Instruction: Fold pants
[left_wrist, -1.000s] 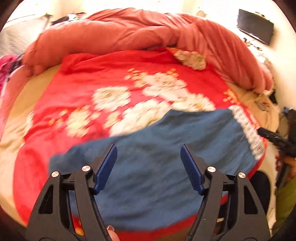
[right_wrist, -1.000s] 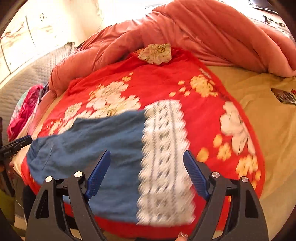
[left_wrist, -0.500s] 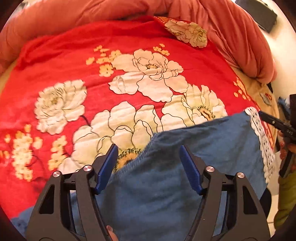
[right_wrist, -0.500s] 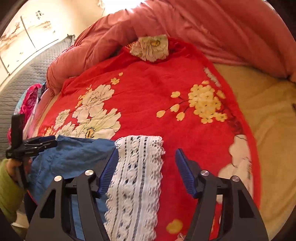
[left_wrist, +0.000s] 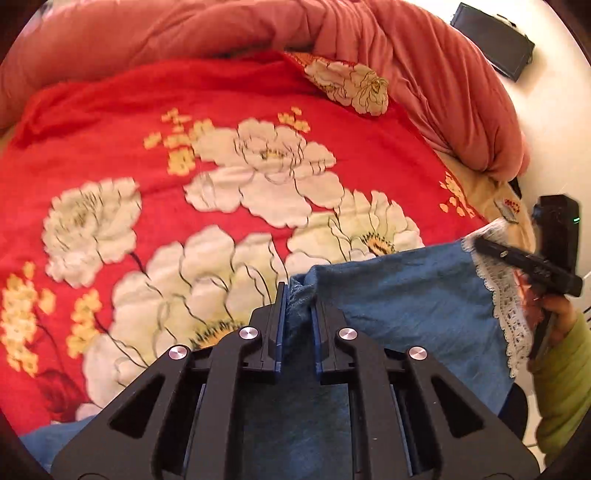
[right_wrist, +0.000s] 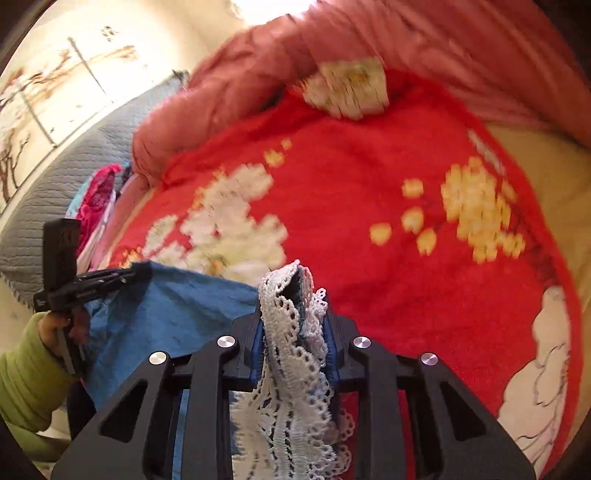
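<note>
Left wrist view: the left hand-held gripper (left_wrist: 298, 301) is clamped on a blue edge of the pants (left_wrist: 406, 295), near the red floral blanket (left_wrist: 110, 129) on the bed. Right wrist view: the right hand-held gripper (right_wrist: 293, 325) is clamped on the white lace hem (right_wrist: 291, 369) of the pants (right_wrist: 166, 302), near side.

Right tongs (right_wrist: 295, 317) were clamped on the white lace hem (right_wrist: 291, 354) of the blue denim pants (right_wrist: 173, 306), lace bunched up between the blue pads (right_wrist: 256, 350). Left tongs (right_wrist: 122, 275) pinched the far blue edge at frame left, held by a hand (right_wrist: 61, 326) in a green sleeve. The pants hung stretched between both, over the red floral blanket (right_wrist: 351, 221) on the bed. A pink quilted duvet (right_wrist: 240, 77) was piled behind. Background blurred.
</note>
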